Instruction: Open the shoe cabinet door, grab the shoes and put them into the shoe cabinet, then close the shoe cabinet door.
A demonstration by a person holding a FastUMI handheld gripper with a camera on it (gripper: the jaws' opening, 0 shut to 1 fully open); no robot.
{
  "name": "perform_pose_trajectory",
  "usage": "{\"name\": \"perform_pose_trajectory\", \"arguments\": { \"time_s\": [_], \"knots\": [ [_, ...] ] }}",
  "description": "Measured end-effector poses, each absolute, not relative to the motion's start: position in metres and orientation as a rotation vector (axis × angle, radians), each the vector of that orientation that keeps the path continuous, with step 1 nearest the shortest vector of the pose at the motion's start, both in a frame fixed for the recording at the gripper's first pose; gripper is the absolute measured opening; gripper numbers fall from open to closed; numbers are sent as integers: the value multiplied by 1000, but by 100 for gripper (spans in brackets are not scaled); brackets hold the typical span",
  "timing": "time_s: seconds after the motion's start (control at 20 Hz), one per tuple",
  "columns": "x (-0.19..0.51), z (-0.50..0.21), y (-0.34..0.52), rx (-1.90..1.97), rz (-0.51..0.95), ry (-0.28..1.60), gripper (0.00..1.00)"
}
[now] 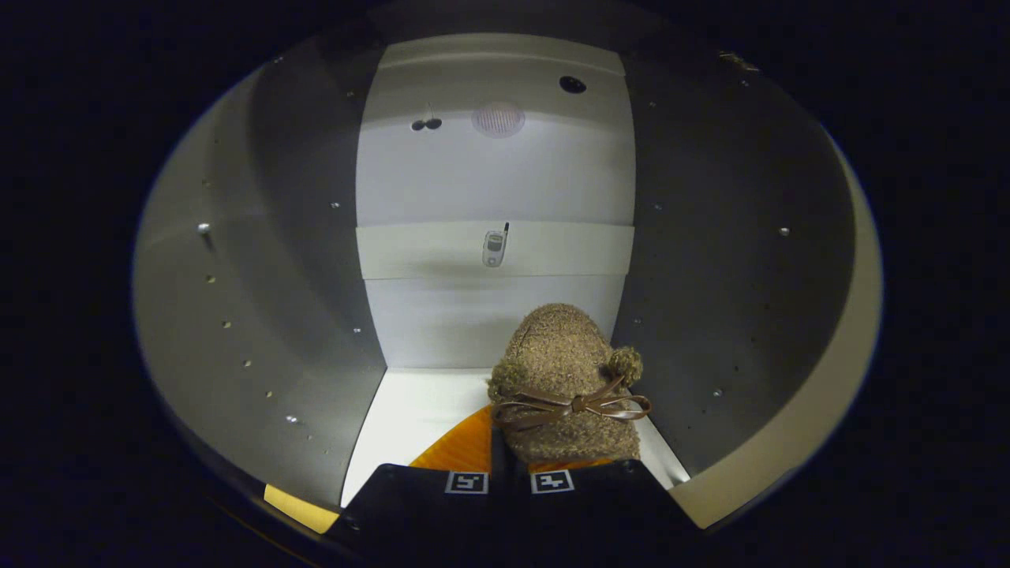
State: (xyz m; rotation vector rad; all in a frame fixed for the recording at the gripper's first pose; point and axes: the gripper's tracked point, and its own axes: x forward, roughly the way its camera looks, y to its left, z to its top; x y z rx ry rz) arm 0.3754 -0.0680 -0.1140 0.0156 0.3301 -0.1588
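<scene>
shoe: fuzzy brown-olive knit slipper with pompoms and thin brown leather bow (568, 379), orange sole edge showing under its near left side, toe pointing to the far wall
shoe place: inside the cabinet, over the white bottom panel (418, 410), right of centre, close to the right wall; cannot tell if the sole rests on the panel or hangs just above it
gripper: hand-held two-finger gripper (509, 473) at the heel end of the shoe, fingers close together and seemingly pinching the heel rim; contact point hidden by the finger bodies, so clamped or not cannot be told
cabinet: white-backed shoe cabinet with grey side walls (710, 260), door already open, gripper reaching inside
back panel: white horizontal rail with small metal fitting (495, 248); round vent and dark holes higher up
step: judged placing shoe, release not yet done
risk: letting go early could tip the shoe onto its side, since the soft upper gives little support
risk 2: shoe sits near the right wall, so pulling back at an angle may drag it out or snag the bow
risk 3: heel left near the front edge could block the door
</scene>
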Motion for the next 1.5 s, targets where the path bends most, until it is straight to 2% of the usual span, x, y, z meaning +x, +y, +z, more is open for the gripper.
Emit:
{"name": "perform_pose_trajectory", "arguments": {
  "time_s": [0.3, 0.55, 0.7, 0.85, 1.0, 1.15, 1.25, 1.5],
  "knots": [
    [427, -152, -70, 1, -145, 393, 5],
    [441, -187, -69, 20, -130, 479, 7],
    [440, -185, -66, 29, -124, 466, 33],
    [433, -189, -65, 64, -125, 471, 69],
    [422, -190, -61, 70, -122, 451, 71],
    [408, -179, -60, 39, -139, 421, 89],
    [397, -178, -62, 33, -151, 421, 95],
    [364, -150, -62, 56, -165, 348, 99]
  ]
}}
